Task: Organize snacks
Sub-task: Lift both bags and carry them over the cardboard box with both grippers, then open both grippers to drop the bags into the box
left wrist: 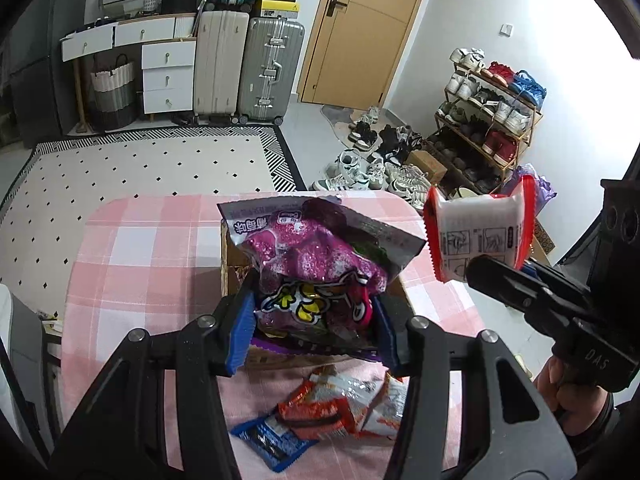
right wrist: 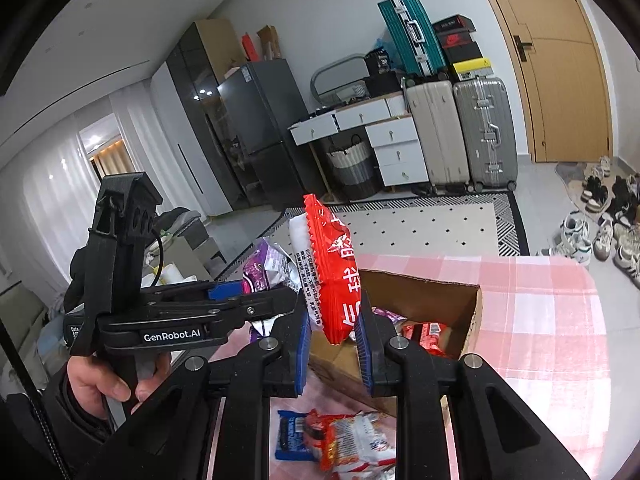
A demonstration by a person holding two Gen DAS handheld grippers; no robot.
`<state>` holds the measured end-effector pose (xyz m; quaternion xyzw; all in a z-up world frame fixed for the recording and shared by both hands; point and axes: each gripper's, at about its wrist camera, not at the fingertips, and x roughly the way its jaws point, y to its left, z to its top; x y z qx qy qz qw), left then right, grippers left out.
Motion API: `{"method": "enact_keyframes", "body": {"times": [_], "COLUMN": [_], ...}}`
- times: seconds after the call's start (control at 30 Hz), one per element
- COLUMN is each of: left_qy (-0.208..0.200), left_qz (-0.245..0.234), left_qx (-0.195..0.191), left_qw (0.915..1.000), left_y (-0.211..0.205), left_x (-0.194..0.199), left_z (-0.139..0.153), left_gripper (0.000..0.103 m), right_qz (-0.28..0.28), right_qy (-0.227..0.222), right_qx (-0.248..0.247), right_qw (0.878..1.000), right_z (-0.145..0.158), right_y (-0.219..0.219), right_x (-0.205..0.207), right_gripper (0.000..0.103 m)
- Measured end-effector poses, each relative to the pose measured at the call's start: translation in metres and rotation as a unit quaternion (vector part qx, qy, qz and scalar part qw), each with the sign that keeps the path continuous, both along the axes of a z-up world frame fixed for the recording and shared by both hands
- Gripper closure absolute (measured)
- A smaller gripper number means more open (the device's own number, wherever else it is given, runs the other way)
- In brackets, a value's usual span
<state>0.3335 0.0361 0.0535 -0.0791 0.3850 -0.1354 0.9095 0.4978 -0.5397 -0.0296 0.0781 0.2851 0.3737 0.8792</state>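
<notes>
Above the cardboard box (right wrist: 424, 292), each gripper's fingers apparently clamp a snack packet.

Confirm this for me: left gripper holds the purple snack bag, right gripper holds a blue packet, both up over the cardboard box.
One error: the right gripper holds a red and white packet, not a blue one, as the right wrist view shows. The left gripper does hold the purple snack bag over the cardboard box.
</notes>
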Motion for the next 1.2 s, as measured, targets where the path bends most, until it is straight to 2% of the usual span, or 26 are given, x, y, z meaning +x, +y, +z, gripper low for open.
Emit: {"method": "enact_keyframes", "body": {"times": [0.2, 0.43, 0.67, 0.77, 0.87, 0.97, 1.2], "left_qy": [0.024, 0.044, 0.054, 0.07, 0.076, 0.064, 0.034], "left_qz": [-0.012, -0.019, -0.02, -0.021, -0.021, -0.015, 0.007], "left_qx": [-0.004, -0.006, -0.01, 0.005, 0.001, -0.004, -0.009], "left_qw": [0.9996, 0.9988, 0.9983, 0.9973, 0.9969, 0.9979, 0.9994], "left_y": [-0.011, -0.02, -0.02, -0.026, -0.026, -0.021, -0.009], "left_x": [0.037, 0.065, 0.087, 0.099, 0.099, 0.096, 0.071], "left_z": [-0.032, -0.067, -0.099, -0.113, -0.121, -0.121, -0.101], "left_gripper": [0.055, 0.055, 0.054, 0.049, 0.047, 0.027, 0.026], "right_qz": [-0.003, -0.013, -0.011, -0.015, -0.019, -0.028, -0.043], "right_qy": [0.016, 0.052, 0.066, 0.078, 0.076, 0.066, 0.047], "right_qx": [-0.005, -0.02, -0.031, -0.039, -0.046, -0.038, -0.018], "right_qw": [1.0, 0.998, 0.997, 0.996, 0.996, 0.997, 0.998], "right_z": [-0.018, -0.048, -0.068, -0.077, -0.08, -0.077, -0.059], "right_y": [0.008, 0.012, 0.017, 0.018, 0.019, 0.013, -0.005], "right_x": [0.026, 0.05, 0.064, 0.07, 0.07, 0.065, 0.047], "right_gripper": [0.083, 0.083, 0.083, 0.082, 0.076, 0.053, 0.053]}}
